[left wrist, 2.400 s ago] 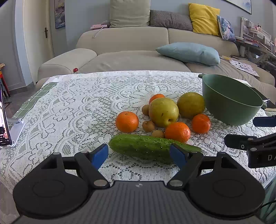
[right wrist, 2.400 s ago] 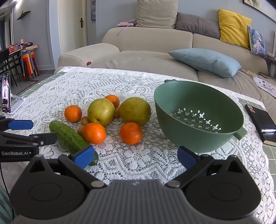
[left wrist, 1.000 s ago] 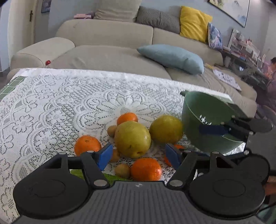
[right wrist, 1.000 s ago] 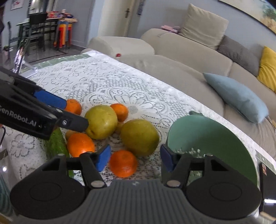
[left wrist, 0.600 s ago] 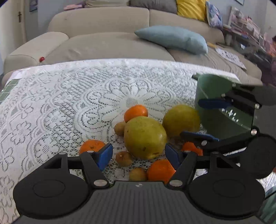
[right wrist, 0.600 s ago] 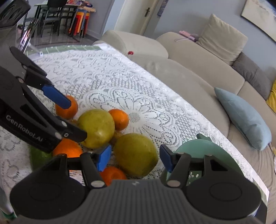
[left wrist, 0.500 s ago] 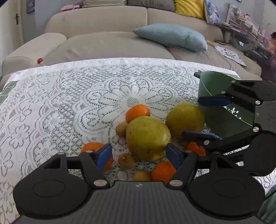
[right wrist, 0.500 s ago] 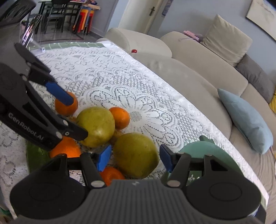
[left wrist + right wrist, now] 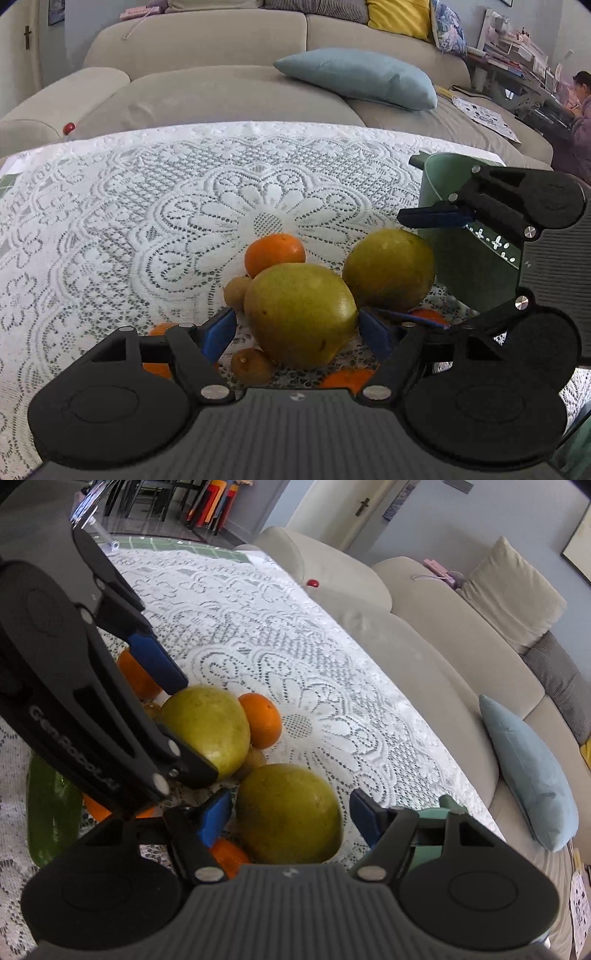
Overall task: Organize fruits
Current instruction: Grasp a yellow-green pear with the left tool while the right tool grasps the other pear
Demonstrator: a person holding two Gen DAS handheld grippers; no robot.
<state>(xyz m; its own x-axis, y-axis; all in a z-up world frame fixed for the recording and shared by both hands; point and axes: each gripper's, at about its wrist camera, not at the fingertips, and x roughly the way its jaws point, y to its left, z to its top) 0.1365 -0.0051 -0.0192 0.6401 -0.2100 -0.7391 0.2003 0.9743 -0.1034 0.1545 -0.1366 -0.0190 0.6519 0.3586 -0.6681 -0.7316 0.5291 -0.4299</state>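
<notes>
Pear (image 9: pixel 299 314) between open left claw (image 9: pixel 297 332) pads

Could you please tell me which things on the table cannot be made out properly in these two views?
- Colander: left view, the right gripper covers most of it; in the right view only a sliver shows.
- Cucumber: right view, the left gripper's body hides its far end; unseen in the left view.
- Near oranges: left view, mostly behind the left gripper.
- Whether either jaws touch a pear: unclear.

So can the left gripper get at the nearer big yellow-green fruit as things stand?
Probably yes: left gripper is open, with the fruit between its pads and nothing in front.
</notes>
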